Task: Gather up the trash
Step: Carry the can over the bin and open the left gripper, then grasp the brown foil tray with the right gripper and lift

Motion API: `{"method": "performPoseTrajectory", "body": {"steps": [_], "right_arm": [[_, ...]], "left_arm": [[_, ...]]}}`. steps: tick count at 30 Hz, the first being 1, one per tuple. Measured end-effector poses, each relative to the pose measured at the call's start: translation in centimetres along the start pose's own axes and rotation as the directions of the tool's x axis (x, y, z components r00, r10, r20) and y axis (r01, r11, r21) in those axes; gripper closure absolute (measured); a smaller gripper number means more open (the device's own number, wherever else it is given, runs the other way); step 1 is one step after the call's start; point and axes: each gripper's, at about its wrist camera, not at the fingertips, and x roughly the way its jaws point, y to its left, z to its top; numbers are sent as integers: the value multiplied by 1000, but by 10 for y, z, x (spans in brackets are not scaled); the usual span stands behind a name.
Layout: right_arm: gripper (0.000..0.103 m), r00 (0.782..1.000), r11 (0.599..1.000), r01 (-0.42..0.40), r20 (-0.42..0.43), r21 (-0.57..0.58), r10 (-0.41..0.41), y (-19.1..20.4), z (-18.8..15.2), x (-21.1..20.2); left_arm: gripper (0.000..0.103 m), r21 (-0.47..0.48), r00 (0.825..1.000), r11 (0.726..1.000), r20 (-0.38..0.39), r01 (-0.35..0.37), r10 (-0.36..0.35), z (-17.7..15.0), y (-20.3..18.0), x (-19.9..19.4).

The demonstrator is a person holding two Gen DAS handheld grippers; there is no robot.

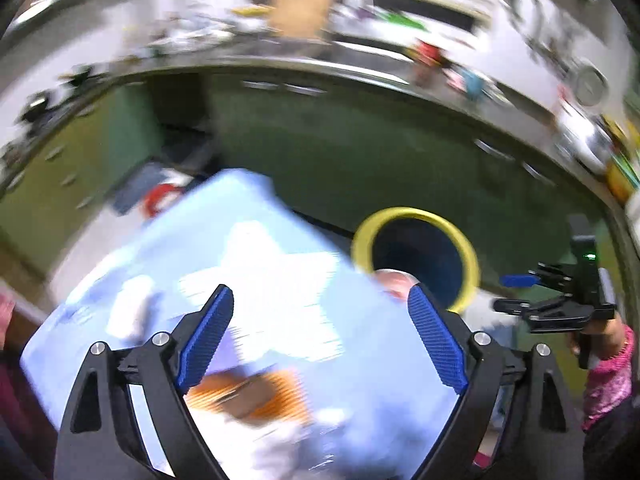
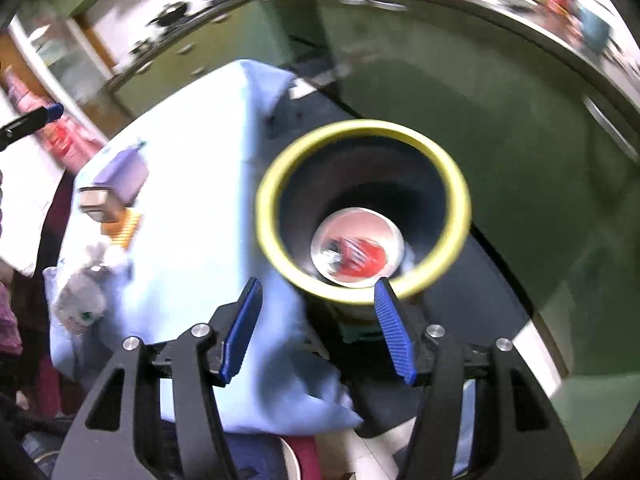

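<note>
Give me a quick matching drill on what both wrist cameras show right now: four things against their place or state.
Things:
1. white paper cup with red contents
2. purple carton
3. crumpled clear plastic wrapper
4. right gripper

Places or states:
A. jaws open, nothing between them
B. bottom of the yellow-rimmed dark bin
C. on the light blue tablecloth, far part
D. on the tablecloth, near its edge

Pairs: 1-B, 2-C, 3-D, 4-A

Open bin mouth [image 2: 362, 212] beside table [image 2: 192, 184]
</note>
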Motion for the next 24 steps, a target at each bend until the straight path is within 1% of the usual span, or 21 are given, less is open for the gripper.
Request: {"method": "performPoseTrajectory", "body": {"steps": [1, 2, 4, 5, 6, 7, 9, 10, 12, 13, 15, 16, 17, 19, 21, 24], "right_arm": [[47, 1000, 1000, -13, 2, -19, 13, 11, 5, 2], [47, 999, 998, -33, 2, -46, 33, 27, 10, 4], [47, 997, 991, -78, -4, -105, 78, 61, 22, 11], [47, 995, 987, -99, -10, -126, 99, 76, 27, 15], [47, 992, 981, -125, -20, -149, 123, 93, 31, 19], [47, 989, 974, -151, -32, -169, 147, 112, 37, 25], [47, 980, 960, -197, -61, -200, 189, 147, 49, 38], [47, 975, 954, -221, -78, -202, 210, 156, 56, 43], [47, 957, 942, -283, -123, -179, 264, 179, 69, 58], [47, 947, 938, -308, -147, -160, 286, 187, 73, 65], [47, 933, 932, -330, -197, -146, 300, 204, 80, 79], [47, 931, 932, -332, -210, -147, 299, 211, 81, 83], [47, 929, 932, -331, -225, -147, 295, 217, 83, 89], [42, 924, 932, -333, -247, -142, 293, 228, 85, 98], [38, 919, 932, -339, -258, -126, 299, 234, 87, 105], [35, 916, 935, -337, -266, -113, 299, 239, 91, 110]], "left_arm": [[11, -46, 998, 997, 29, -56, 58, -13, 26, -14], [11, -76, 995, 993, 42, -92, 95, -24, 45, -21], [10, -165, 979, 970, 61, -181, 193, -52, 90, -37], [10, -195, 973, 959, 61, -205, 220, -63, 107, -41], [10, -240, 965, 941, 58, -237, 257, -78, 129, -45], [10, -270, 959, 929, 55, -255, 280, -88, 145, -47], [10, -343, 940, 887, 30, -310, 340, -116, 181, -45], [10, -369, 932, 868, 15, -331, 362, -128, 198, -43], [10, -415, 926, 843, 2, -343, 378, -148, 221, -38], [10, -431, 925, 835, 0, -343, 380, -155, 226, -34], [10, -464, 926, 819, -6, -337, 378, -167, 241, -25], [10, -476, 925, 812, -9, -338, 380, -172, 247, -21], [10, -484, 925, 808, -11, -336, 379, -177, 253, -18], [10, -491, 930, 808, -9, -324, 367, -181, 243, -6], [10, -496, 935, 811, -6, -311, 354, -185, 242, 2], [10, -487, 931, 813, -5, -320, 364, -185, 238, 9]]}}
